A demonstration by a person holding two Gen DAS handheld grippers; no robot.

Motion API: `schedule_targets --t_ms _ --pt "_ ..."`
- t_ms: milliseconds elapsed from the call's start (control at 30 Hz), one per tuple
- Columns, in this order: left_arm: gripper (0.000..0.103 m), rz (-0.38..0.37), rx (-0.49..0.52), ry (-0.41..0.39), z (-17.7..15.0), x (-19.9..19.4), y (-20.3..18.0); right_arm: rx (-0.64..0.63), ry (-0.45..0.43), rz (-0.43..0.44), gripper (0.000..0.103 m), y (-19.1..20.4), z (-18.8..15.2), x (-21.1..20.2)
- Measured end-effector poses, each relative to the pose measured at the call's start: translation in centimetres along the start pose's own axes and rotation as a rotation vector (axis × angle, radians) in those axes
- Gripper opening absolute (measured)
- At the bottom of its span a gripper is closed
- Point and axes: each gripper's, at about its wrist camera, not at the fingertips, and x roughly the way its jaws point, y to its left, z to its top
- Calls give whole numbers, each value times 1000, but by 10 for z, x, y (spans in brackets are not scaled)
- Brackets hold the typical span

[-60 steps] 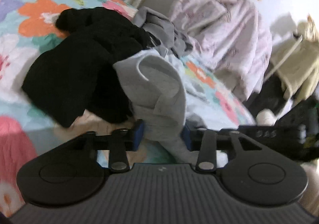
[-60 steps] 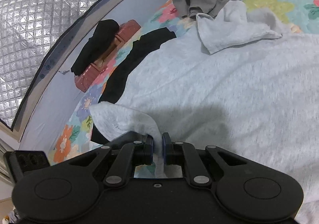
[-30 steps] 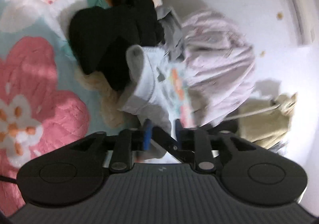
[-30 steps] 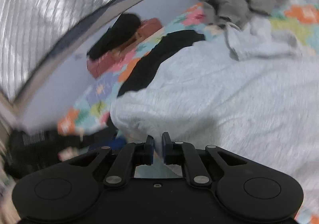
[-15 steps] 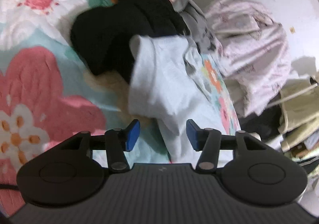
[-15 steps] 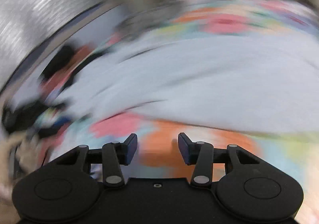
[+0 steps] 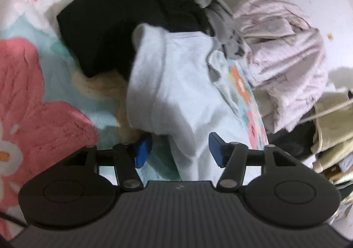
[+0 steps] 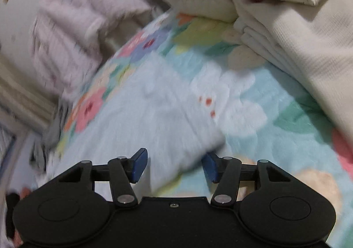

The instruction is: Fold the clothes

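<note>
A light grey sweatshirt lies crumpled on the floral blanket, its cuffed sleeve end folded up toward the black garment. My left gripper is over its near part. The jaws are opening, with grey cloth running between the blue pads but untouched by them. In the right wrist view another part of the grey sweatshirt spreads flat on the blanket. My right gripper hovers at its near edge, jaws opening, cloth below the gap and not pinched.
A black garment and a dark grey one are heaped behind the sweatshirt. Pale pink quilted fabric hangs past the bed edge. A stack of folded cream clothes sits at the right on the floral blanket.
Both grippers let go of the grey sweatshirt and their jaws spread. The right one swung fast across the bed toward the cream stack. The left one drew back slightly.
</note>
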Motion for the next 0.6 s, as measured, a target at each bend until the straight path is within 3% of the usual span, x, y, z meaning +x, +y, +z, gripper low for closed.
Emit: schedule_targets --t_ms 67,100,133,233,433,600 --pt "44 -7 14 -4 4 8 0 -20 -16 12 56 7 2 13" --pt "12 -3 45 -9 6 12 -3 -57 1 20 24 14 6 20" --pt "5 1 78 -14 8 15 -6 -93 18 28 8 20 9 26" --pt "5 38 167 -60 15 18 -17 -192 -11 88 8 51 26 22" --pt "5 28 244 -146 36 -7 -42 -389 -151 221 7 114 79 -54" --pt "5 -36 217 -159 23 -51 -53 -395 -173 192 5 99 91 -114"
